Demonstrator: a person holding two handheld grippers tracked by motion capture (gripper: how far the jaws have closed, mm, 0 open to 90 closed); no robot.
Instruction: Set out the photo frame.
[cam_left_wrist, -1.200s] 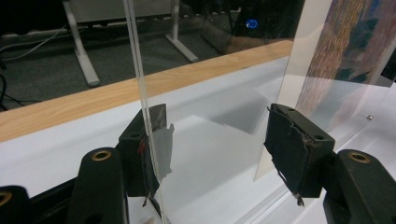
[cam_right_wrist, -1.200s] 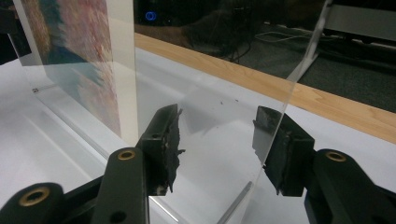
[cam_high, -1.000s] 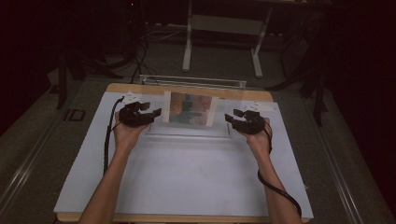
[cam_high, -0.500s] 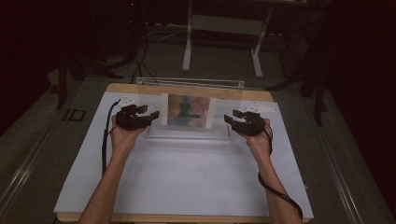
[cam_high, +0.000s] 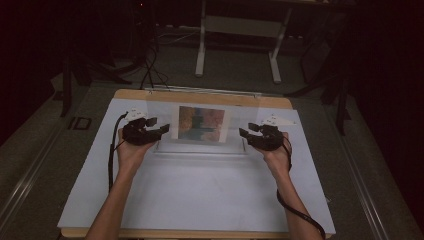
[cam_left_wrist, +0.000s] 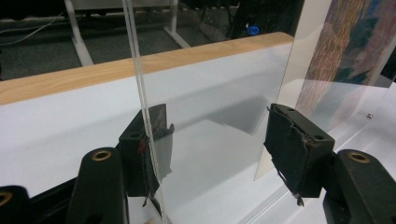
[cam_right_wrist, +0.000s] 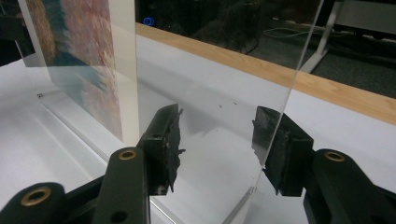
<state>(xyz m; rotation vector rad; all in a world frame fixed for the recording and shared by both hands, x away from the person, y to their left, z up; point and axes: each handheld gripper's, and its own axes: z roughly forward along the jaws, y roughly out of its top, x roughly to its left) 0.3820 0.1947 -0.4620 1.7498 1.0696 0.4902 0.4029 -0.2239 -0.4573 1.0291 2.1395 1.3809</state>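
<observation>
Your two tongs sit over the white table (cam_high: 200, 200), whose wooden far edge (cam_left_wrist: 70, 79) runs beyond both sets of jaws, with a metal stand's legs (cam_high: 235, 55) on the dark floor farther off. Between the tongs stands the upright clear acrylic frame (cam_high: 200, 127) with its colourful picture (cam_high: 201, 123). Your left tongs (cam_high: 162, 130) gape wide with the frame's left edge (cam_left_wrist: 140, 93) just beside one pad, and your right tongs (cam_high: 243, 132) are likewise spread, the frame's right edge (cam_right_wrist: 299, 70) running close to one pad.
</observation>
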